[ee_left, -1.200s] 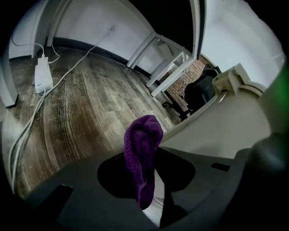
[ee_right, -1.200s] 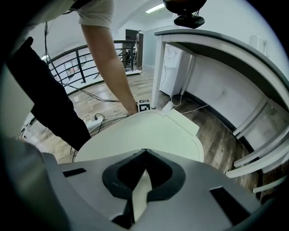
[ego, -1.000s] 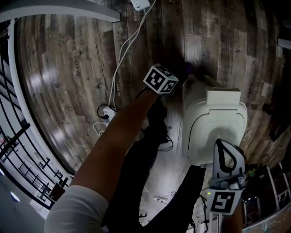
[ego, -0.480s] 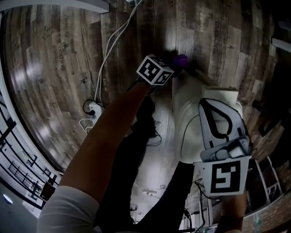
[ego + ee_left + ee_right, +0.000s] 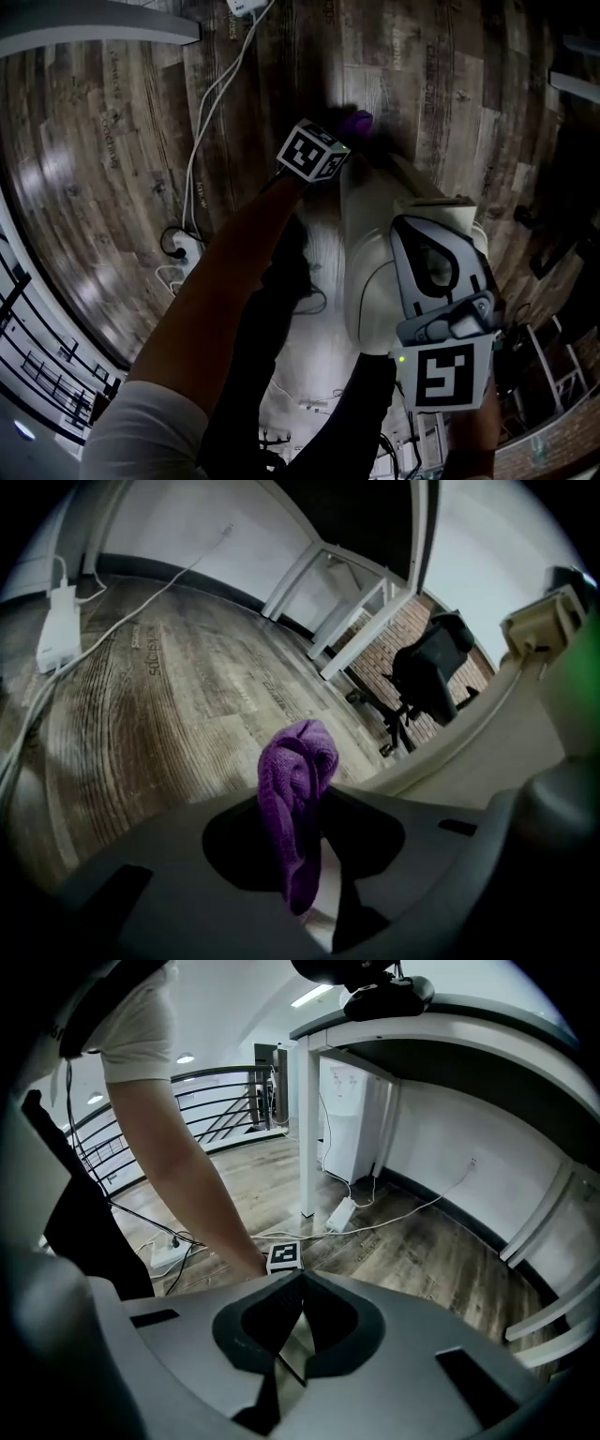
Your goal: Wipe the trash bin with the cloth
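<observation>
Left gripper [image 5: 300, 803] pinches the one purple cloth [image 5: 298, 761], jaws partway apart around its bunched folds, just off the far left corner of the single white trash bin [image 5: 370, 272] (its long axis runs away from the person). That hand sits nearest for wiping. The right gripper [image 5: 300, 1288], closed tight and empty, hovers over the bin's near end. White cables [image 5: 202, 141] trail across the wooden floor [image 5: 112, 169].

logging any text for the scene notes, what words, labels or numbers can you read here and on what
Floor planks: stencilled lettering, too blurred to read.
Left marker cube: square code pattern, no words.
Right marker cube: square code pattern, no words.
Trash bin, cloth: no print seen.
</observation>
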The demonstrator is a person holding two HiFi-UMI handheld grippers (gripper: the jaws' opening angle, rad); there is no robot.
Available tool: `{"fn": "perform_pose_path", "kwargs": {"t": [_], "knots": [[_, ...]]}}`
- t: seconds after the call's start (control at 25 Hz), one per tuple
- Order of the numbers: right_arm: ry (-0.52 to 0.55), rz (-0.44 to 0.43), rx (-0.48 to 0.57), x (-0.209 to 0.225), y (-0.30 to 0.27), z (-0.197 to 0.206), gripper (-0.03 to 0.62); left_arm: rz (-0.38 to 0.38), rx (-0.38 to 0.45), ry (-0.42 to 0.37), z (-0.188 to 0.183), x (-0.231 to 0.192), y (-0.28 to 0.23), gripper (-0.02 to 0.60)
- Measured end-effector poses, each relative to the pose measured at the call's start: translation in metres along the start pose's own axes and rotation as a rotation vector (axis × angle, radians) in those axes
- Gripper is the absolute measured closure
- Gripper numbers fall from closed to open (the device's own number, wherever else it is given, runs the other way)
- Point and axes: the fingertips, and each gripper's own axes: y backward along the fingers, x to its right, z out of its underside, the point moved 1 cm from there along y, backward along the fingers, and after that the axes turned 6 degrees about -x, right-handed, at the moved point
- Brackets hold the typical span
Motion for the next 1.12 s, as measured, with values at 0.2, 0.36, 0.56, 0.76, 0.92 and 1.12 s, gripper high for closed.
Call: {"fn": "perform_pose_path", "kwargs": {"t": [0.2, 0.36, 0.56, 0.76, 0.92, 1.12], "knots": [[0.014, 0.029, 0.055, -0.001, -0.003, 0.004, 0.586, -0.017, -0.056, -0.065, 0.001, -0.011, -0.025, 0.476], [0.049, 0.064, 0.077, -0.007, 0.002, 0.003, 0.586, 0.009, -0.151, -0.074, 0.027, 0.001, -0.039, 0.476], [0.076, 0.082, 0.119, -0.004, 0.003, -0.003, 0.586, 0.023, -0.186, -0.073, 0.030, 0.004, -0.051, 0.476], [0.042, 0.080, 0.153, 0.002, 0.008, -0.004, 0.586, 0.060, -0.202, 0.028, 0.044, 0.006, -0.060, 0.479], [0.044, 0.077, 0.149, 0.002, 0.008, -0.002, 0.586, 0.122, -0.182, 0.162, 0.047, 0.005, -0.060, 0.479], [0.048, 0.075, 0.143, 0.000, 0.007, -0.002, 0.586, 0.186, -0.176, 0.225, 0.049, 0.006, -0.057, 0.479]]}}
